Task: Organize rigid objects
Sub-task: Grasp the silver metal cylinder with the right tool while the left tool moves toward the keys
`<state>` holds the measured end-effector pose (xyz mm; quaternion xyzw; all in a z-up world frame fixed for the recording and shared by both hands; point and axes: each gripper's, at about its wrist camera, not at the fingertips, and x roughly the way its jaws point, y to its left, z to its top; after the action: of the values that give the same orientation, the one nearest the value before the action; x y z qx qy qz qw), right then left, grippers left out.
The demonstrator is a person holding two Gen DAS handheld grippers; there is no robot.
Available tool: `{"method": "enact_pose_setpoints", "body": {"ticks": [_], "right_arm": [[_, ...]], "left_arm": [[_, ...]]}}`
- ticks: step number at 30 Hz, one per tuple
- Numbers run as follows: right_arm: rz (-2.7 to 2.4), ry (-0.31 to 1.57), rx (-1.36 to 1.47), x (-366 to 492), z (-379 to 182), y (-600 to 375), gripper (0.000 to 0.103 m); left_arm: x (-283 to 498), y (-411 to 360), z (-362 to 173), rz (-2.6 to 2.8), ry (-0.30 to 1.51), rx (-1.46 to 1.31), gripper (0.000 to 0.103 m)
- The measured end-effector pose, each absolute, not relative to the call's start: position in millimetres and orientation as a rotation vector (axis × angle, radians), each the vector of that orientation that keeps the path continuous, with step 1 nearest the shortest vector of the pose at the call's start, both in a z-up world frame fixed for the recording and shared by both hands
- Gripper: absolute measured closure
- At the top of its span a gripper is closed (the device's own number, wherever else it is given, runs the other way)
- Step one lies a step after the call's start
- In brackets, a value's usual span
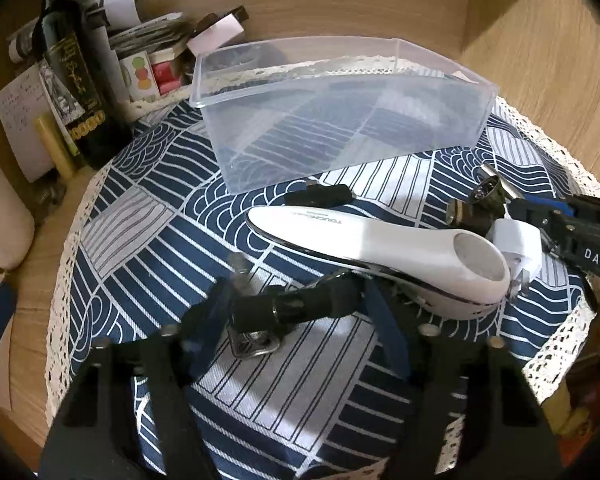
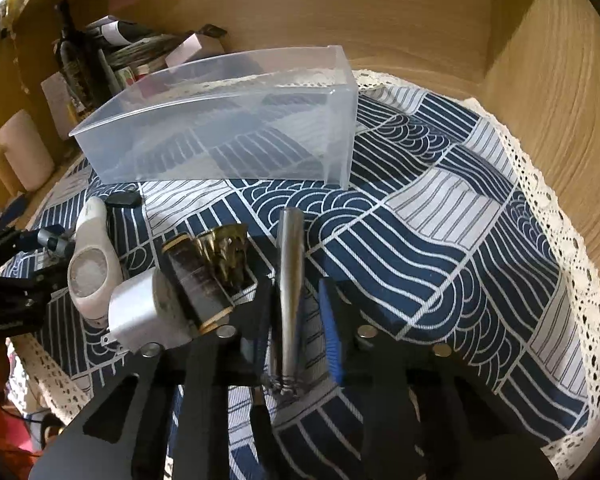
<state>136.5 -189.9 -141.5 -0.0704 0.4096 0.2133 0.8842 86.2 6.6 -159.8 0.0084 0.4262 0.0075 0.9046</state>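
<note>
Now | right tool [image 2: 300, 304] clamps metal rod [image 2: 291, 264], axis toward clear bin [image 2: 220, 136] | left tool [image 1: 296, 300] clamps black cylinder [image 1: 300, 306] crosswise

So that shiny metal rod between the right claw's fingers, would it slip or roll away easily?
Probably. The metal rod looks smooth and polished, so it may slide between the right gripper fingers. Being round and straight, it would likely roll on the tablecloth if pushed. It looks stiff, unlikely to bend.
</note>
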Motion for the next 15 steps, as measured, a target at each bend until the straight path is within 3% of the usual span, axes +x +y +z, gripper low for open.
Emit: {"method": "enact_pose_setpoints", "body": {"ticks": [15], "right_arm": [[0.443, 0.722, -0.084, 123, -103, -201, 0.089]], "left_arm": [[70, 24, -112, 0.003, 0.726, -0.060, 0.048]]}}
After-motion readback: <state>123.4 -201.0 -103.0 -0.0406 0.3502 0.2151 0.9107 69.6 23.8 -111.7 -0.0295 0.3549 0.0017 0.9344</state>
